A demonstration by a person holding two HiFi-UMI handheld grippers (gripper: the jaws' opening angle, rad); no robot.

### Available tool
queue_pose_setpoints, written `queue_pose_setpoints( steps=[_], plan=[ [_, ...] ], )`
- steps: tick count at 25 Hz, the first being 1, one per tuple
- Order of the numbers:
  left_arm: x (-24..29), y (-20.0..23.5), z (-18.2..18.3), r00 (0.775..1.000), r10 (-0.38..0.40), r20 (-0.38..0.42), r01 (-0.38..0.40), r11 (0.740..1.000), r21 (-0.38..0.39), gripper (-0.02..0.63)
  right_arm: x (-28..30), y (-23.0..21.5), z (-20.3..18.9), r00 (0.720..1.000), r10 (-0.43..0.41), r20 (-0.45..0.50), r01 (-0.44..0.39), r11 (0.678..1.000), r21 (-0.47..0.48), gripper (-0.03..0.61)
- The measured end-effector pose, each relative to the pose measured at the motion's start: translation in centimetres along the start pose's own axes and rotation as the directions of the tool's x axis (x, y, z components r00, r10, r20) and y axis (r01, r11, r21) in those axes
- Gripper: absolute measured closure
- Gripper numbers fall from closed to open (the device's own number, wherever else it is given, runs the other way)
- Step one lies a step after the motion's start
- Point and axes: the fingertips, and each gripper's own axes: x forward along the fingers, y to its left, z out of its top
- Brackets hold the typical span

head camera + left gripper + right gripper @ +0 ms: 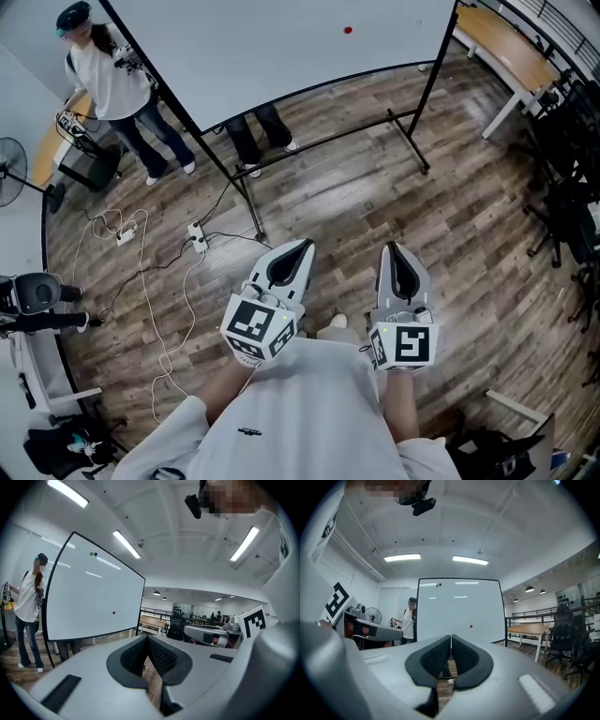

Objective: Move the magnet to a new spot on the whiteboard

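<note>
A small red magnet [348,30] sticks to the white whiteboard [281,47], which stands on a black frame some way ahead of me. The same red magnet [113,612] shows in the left gripper view and as a red magnet [471,626] in the right gripper view. Two darker magnets [93,553] sit near the board's top. My left gripper [298,247] and right gripper [393,249] are held close to my body, both shut and empty, far short of the board.
A person [117,89] stands left of the whiteboard, and another person's legs [258,136] show behind it. Cables and power strips [197,236] lie on the wooden floor. A wooden table [506,47] and black chairs [567,197] stand at the right. A fan [11,169] is at far left.
</note>
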Motion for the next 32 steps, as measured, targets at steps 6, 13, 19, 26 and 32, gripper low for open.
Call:
queue_pose_setpoints(
  steps=[6,13,19,26,32],
  plan=[
    [2.9,-3.4,-1.4,0.999,-0.019,-0.039,0.019,1.0,0.012,0.607,-1.4,-4.9,-1.6,1.0,-0.03,0.006,0.03,0.998,0.047,0.575],
    [6.5,-3.4,-0.5,0.999,-0.01,-0.032,0.01,1.0,0.011,0.607,0.1,-8.4,-1.8,0.999,-0.037,0.007,0.036,0.998,0.057,0.575],
    [10.6,-0.3,0.1,1.0,-0.011,-0.018,0.011,1.0,-0.006,0.607,5.0,-9.8,-2.2,1.0,-0.028,0.004,0.028,0.999,0.037,0.575],
    [18.7,7.9,2.0,1.0,0.013,-0.006,-0.013,0.998,-0.055,0.607,16.3,-12.1,-2.6,1.0,-0.009,-0.012,0.01,1.0,0.015,0.575],
    [27.3,17.2,6.2,1.0,-0.01,-0.026,0.008,0.999,-0.054,0.607,29.3,-14.4,-0.9,0.999,-0.023,-0.026,0.023,1.0,-0.013,0.575]
  ],
)
